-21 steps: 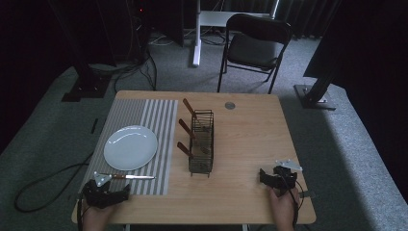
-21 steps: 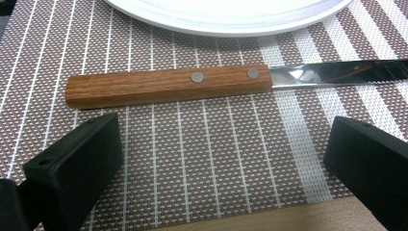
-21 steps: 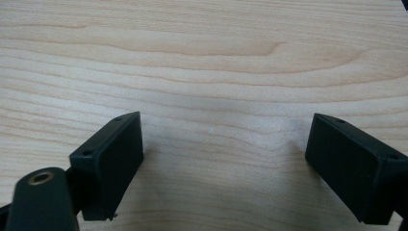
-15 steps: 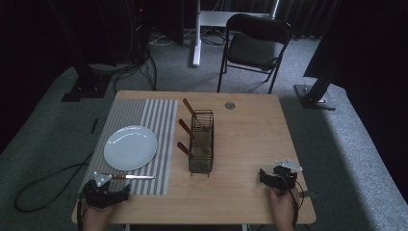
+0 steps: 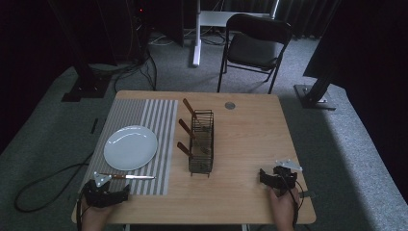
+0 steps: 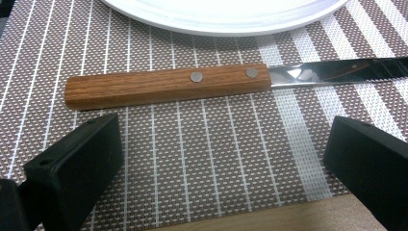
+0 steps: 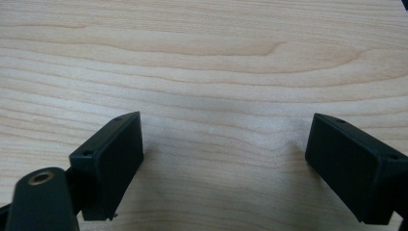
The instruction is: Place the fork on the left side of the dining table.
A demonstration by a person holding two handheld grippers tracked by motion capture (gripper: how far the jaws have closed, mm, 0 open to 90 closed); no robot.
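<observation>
Two grippers: we find both with jaws spread wide, nothing held.
Left gripper (image 6: 216,159): rests low on the striped placemat (image 5: 163,159), jaws facing the knife (image 6: 166,86) crosswise, apparently lined up to grasp.
Knife: flat, just beside plate (image 5: 130,147).
Right gripper (image 7: 226,159): parked on bare tabletop (image 5: 245,144).
Wire caddy (image 5: 201,142): mid-tabletop, holding three wooden-handled utensils.

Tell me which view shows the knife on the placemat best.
The left gripper view: the knife lies close ahead of the open jaws, its wooden handle, two rivets and blade base sharp. The high view shows it whole but tiny, below the plate. The right gripper view faces bare table.
</observation>
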